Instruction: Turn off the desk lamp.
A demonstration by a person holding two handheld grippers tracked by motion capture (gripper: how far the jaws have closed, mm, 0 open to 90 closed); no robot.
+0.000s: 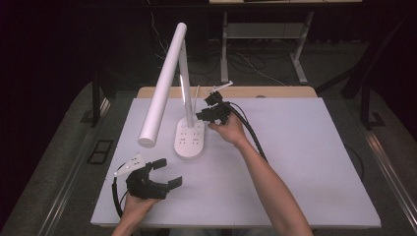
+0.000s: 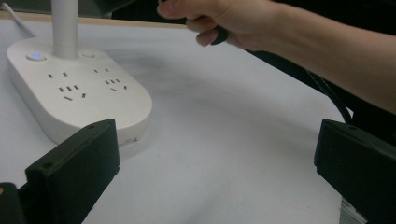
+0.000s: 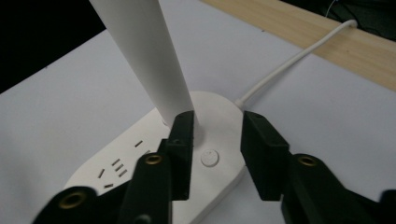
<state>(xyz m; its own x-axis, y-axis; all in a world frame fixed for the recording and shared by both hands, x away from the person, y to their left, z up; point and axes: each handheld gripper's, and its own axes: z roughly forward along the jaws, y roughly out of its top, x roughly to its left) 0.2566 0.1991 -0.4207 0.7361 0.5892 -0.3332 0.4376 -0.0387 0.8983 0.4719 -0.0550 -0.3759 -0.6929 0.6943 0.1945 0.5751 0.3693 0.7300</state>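
Observation:
A white desk lamp stands on the white table, its long tube head (image 1: 162, 83) slanting down to the left. Its oval base (image 1: 189, 140) carries sockets, a round button (image 3: 210, 157) and a blue-lit button (image 2: 36, 56). My right gripper (image 1: 204, 114) hovers at the base's far end beside the lamp post (image 3: 149, 56), jaws a little apart with that round button below the gap (image 3: 215, 154). My left gripper (image 1: 168, 173) rests near the front left of the table, open wide with nothing in it (image 2: 215, 163), facing the base (image 2: 70, 93).
The lamp's white cord (image 3: 289, 65) runs off the back over a wooden strip (image 1: 226, 92). The right forearm (image 1: 270, 182) crosses the table's middle. Desk legs and cables (image 1: 260, 49) stand on the floor behind. Bare tabletop (image 1: 319, 162) lies at right.

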